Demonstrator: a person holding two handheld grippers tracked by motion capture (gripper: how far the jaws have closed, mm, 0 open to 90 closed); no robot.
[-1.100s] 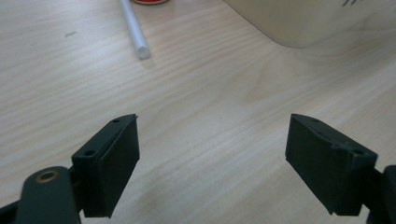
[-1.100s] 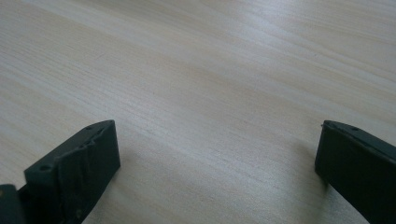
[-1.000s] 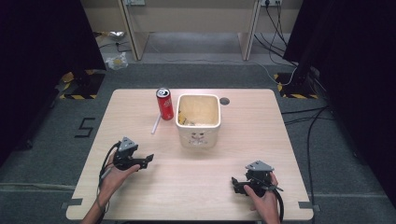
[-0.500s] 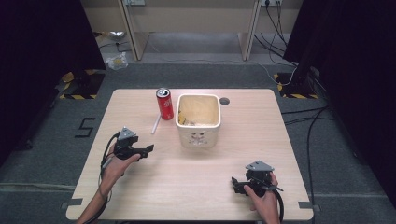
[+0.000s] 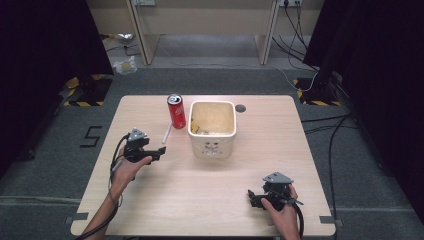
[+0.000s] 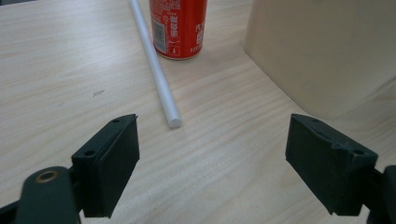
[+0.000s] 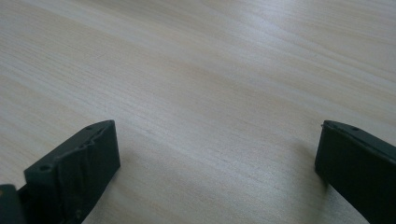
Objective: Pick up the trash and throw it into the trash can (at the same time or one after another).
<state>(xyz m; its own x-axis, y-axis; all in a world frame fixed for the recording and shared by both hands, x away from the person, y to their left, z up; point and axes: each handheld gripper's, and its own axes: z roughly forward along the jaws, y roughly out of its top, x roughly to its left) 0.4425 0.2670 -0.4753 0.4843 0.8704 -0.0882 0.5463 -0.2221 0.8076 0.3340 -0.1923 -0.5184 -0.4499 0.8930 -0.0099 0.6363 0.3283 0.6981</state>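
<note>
Two tongs are held wide apart: the left tongs [image 6: 212, 154] face the white straw [image 6: 156, 70], which lies on the desk [image 5: 210, 190] at their 12 o'clock, beside the red can [image 6: 178, 25]. If the straw is pinched off-centre, it could be rolled into the can, which might be toppled; the right tongs [image 7: 215, 172] are held over bare desk.

Left gripper [image 5: 159, 150]: I log a black body with a grey three-cornered plate on top; a black cable loops from its rear along the forearm; in the left gripper view I see two blocky matt-black jaws, each with a small round hole near the top edge, and a brass-ringed hole on the lower-left linkage. Right gripper [image 5: 251, 196]: same black body, same grey plate, cable trailing back; its pads [image 7: 77, 170] look worn, with a ragged inner edge. Forearms bare; no sleeves in sight.
</note>
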